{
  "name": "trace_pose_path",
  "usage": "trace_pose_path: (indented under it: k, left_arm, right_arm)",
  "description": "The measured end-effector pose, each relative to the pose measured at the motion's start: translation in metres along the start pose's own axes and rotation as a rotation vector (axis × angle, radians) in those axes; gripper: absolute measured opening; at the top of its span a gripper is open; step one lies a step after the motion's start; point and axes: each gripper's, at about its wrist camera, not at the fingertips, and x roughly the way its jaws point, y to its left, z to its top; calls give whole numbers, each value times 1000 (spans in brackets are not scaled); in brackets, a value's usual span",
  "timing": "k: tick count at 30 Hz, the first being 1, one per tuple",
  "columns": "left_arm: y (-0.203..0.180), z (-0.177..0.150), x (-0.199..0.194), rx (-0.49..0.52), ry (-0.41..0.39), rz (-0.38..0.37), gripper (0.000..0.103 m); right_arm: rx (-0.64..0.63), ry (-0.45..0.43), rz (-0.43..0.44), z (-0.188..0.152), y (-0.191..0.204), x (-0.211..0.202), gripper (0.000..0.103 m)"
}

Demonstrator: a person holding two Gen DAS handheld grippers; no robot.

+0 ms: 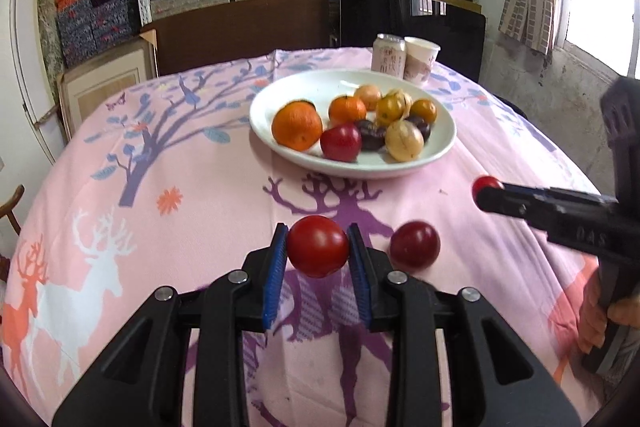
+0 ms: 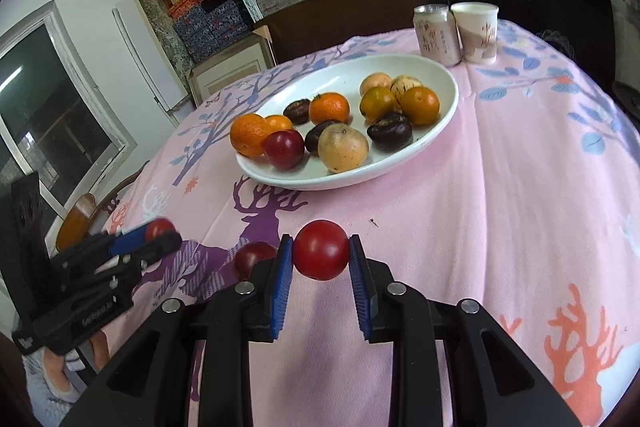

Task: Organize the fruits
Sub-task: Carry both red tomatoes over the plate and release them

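My left gripper (image 1: 318, 247) is shut on a red tomato (image 1: 317, 246) and holds it above the pink tablecloth. My right gripper (image 2: 321, 251) is shut on another red tomato (image 2: 321, 250); it shows from the side in the left wrist view (image 1: 486, 193). A dark red plum (image 1: 415, 245) lies on the cloth just right of the left gripper, also seen in the right wrist view (image 2: 253, 255). A white plate (image 1: 280, 95) beyond holds oranges, a red plum, dark fruits and yellowish fruits.
A drink can (image 1: 388, 55) and a paper cup (image 1: 420, 59) stand behind the plate (image 2: 400, 63). Shelves stacked with boxes line the back wall. A wooden chair (image 2: 80, 219) sits at the table's left edge.
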Motion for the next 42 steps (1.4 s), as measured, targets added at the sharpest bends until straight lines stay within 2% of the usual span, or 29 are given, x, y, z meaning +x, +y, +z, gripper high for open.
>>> trace_pose_path:
  k: [8,15,19,23,26,29,30,32,33,34,35,39,42]
  left_arm:
    - [-6,47,6,-3,-51,-11,30]
    - [-17,92,27,1,-86,-19,30]
    - [-18,109,53,-9,-74,-24,30]
    - [-17,117,83,-13,-49,-27,30]
    - [-15,118,104,-14,-33,-27,29]
    - [-11,118,120,-20,-16,-35,30]
    - [-11,117,123,-20,-12,-37,32]
    - [-12,116,129,-12,-7,-33,46]
    - [-12,115,130,-7,-9,-27,65]
    - [-12,115,129,-4,-17,-21,82]
    - [-11,115,127,-6,-30,-15,86]
    - [-10,116,119,-13,-44,-14,89]
    - [-9,110,111,-15,-20,-21,89]
  right_arm:
    - [21,-47,9,17,-6,-10,28]
    - [-14,-97,-19,76,-4,-11,28]
    - [-2,-127,-24,107,-5,5,28]
    - [10,-121,-35,124,-11,35,28]
    - [1,-92,-47,127,-14,54,28]
    - [-39,-78,-101,123,-14,65,28]
    - [-40,-69,-104,122,-15,68,28]
    - [-39,-39,-108,119,-17,75,30]
    - [-39,-40,-112,117,-16,76,43]
    - [-36,-54,-127,116,-17,75,67]
    - [-37,-73,-140,116,-16,73,72]
    - [-41,-109,-140,115,-15,59,72]
    - [-29,-110,-126,106,-13,46,72]
